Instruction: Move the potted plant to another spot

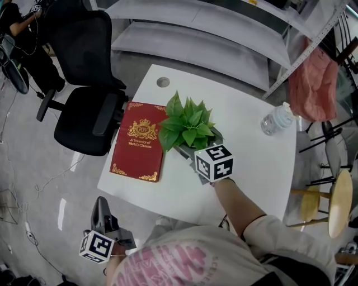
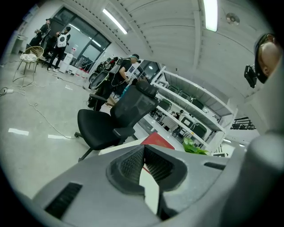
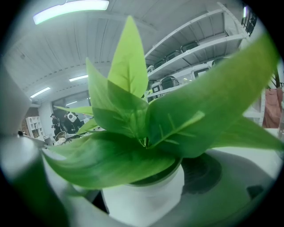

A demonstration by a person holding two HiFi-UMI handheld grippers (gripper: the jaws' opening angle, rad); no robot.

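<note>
Largely, leaves of the potted plant [image 3: 133,133] hide jaws of the right tool [image 3: 146,190].

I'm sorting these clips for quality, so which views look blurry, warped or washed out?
Head view: sharp and evenly lit, with glare streaks on the floor. Left gripper view: strong fisheye warp, dark corners, ceiling lamp blown out. Right gripper view: the plant fills the frame, its nearest leaves smeared out of focus.

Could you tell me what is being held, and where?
Left gripper: nothing. Right gripper brackets the potted plant at its white pot; contact cannot be confirmed.
</note>
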